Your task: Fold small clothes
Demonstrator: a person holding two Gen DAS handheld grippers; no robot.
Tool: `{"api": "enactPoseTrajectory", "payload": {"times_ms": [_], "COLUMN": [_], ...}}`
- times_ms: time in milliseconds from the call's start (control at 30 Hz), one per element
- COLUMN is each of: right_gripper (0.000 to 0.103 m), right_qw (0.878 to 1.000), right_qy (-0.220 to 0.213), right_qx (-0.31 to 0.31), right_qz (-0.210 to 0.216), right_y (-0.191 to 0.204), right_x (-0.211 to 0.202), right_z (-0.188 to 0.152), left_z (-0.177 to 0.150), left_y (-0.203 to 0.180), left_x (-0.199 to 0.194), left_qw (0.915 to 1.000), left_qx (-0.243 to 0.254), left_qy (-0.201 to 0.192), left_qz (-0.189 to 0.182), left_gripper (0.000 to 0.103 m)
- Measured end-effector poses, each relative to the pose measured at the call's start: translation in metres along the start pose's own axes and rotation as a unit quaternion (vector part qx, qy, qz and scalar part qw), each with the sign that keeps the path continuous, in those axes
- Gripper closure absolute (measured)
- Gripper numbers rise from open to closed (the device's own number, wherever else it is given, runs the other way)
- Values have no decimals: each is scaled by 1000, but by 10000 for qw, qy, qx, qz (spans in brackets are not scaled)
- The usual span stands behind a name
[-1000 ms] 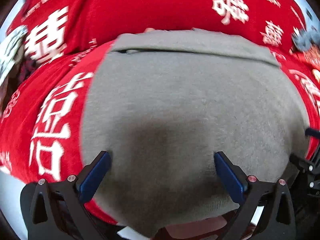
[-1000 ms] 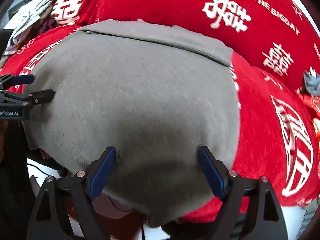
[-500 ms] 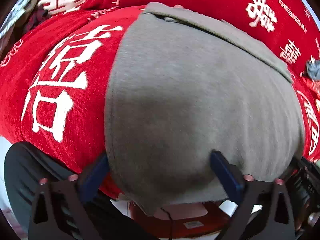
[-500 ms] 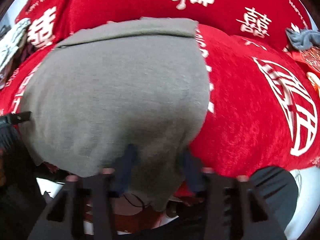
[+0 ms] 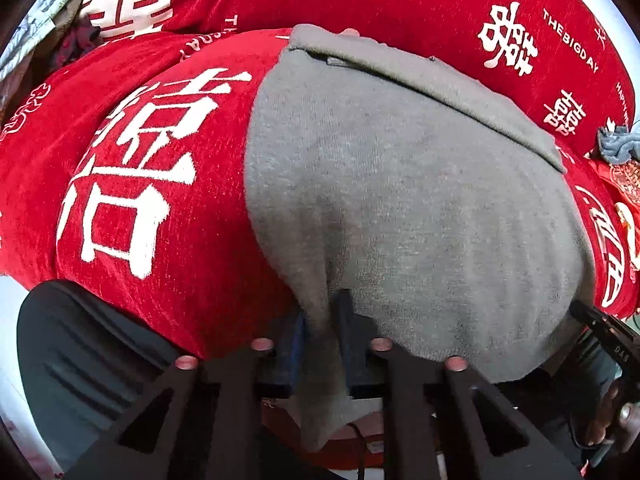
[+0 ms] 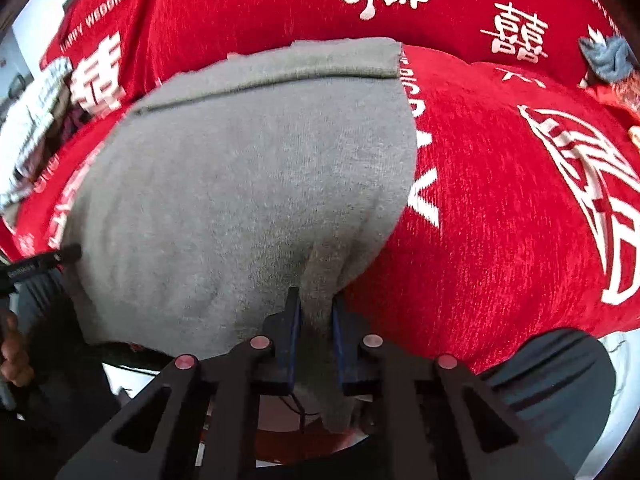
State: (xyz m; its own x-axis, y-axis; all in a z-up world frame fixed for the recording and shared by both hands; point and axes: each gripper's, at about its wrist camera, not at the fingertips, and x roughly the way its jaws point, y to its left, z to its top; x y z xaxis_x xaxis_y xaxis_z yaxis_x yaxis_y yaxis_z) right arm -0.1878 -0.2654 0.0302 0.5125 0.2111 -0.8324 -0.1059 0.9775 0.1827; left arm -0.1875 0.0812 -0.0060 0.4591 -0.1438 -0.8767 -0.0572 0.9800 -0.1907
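A grey knit garment [image 5: 420, 200] lies spread flat on a red cloth [image 5: 160, 272] printed with white Chinese characters and the words "THE BIG DAY" and "HAPPY WEDDING". Its far edge carries a band folded over as a flap, and its near edge hangs off the near edge of the surface toward the cameras.

The left claw [image 5: 320, 320] is pressed together on the garment's near left corner, with a bunched ridge of grey fabric pinched between its blue pads. The right claw [image 6: 314, 316] is closing on the near right corner, and a fold of the same fabric is already squeezed between its blue pads. Each claw's dark tip shows at the edge of the other's view, beside the garment's near hem.

Out past the garment, a crumpled blue-grey cloth [image 6: 606, 58] sits on the red cloth at the far right, and a pale patterned fabric [image 6: 32, 120] lies at the far left edge.
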Motion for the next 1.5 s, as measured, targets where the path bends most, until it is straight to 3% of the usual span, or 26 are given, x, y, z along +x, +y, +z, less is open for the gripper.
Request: {"api": "enactPoseTrajectory", "payload": {"times_ms": [33,233,367,467,600,733,767,800,833,867,933,1067,1200,1233,1300,1333,1367,1433,1500], "right_gripper": [88,89,89,89,88,81,75,67,63,54,52,52,52,52,52,52,52,57,67], "right_qw": [9999,9956,9937,9916,9928,9938,9931,9926,9926,9926,9922,9921,9918,9913,9907,9909,9912,9925,9933], "right_qy": [-97,-626,-819,-917,-741,-599,-636,-671,-700,-714,-756,-697,-610,-596,-541,-491,-456,-313,-182], "right_qx": [50,369,373,503,635,630,634,638,640,635,622,617,643,658,630,554,497,357,261], "right_qz": [109,589,674,764,696,692,756,783,761,747,777,837,919,972,1077,1127,1137,1124,1113], "right_y": [-2,-12,-6,-6,-11,-15,-17,-19,-21,-24,-27,-29,-31,-31,-30,-28,-26,-21,-17], "right_x": [-5,-30,-27,-12,15,23,20,17,14,12,8,8,12,13,14,15,16,22,26], "right_z": [3,37,66,88,102,97,94,92,89,88,83,79,77,77,78,79,80,80,78], "left_z": [2,36,80,114,136,128,124,119,113,105,93,80,85,87,89,90,90,89,86], "left_y": [1,-2,-17,-20,-21,-1,4,12,18,25,33,31,11,6,-2,-6,-10,-15,-14], "left_x": [-2,-21,-26,-17,9,18,17,14,10,2,-12,-13,1,5,12,15,18,18,13], "left_qw": [10000,9989,9969,9961,9975,9974,9971,9964,9956,9936,9899,9903,9936,9937,9939,9941,9950,9959,9959], "left_qx": [-19,-83,97,46,82,-144,-196,-287,-391,-548,-711,-608,-271,-238,-166,-112,-68,4,-9], "left_qy": [-8,-369,-757,-839,-623,-359,-344,-334,-374,-573,-940,-687,-492,-433,-300,-187,-107,-110,-161], "left_qz": [-33,-281,-193,-256,-316,-604,-656,-720,-767,-807,-783,-1046,-977,-1007,-1052,-1066,-995,-896,-893], "left_gripper": [93,94,94,94,94,93,84,67,21,0,0,0,0,4,29,50,64,83,83]}}
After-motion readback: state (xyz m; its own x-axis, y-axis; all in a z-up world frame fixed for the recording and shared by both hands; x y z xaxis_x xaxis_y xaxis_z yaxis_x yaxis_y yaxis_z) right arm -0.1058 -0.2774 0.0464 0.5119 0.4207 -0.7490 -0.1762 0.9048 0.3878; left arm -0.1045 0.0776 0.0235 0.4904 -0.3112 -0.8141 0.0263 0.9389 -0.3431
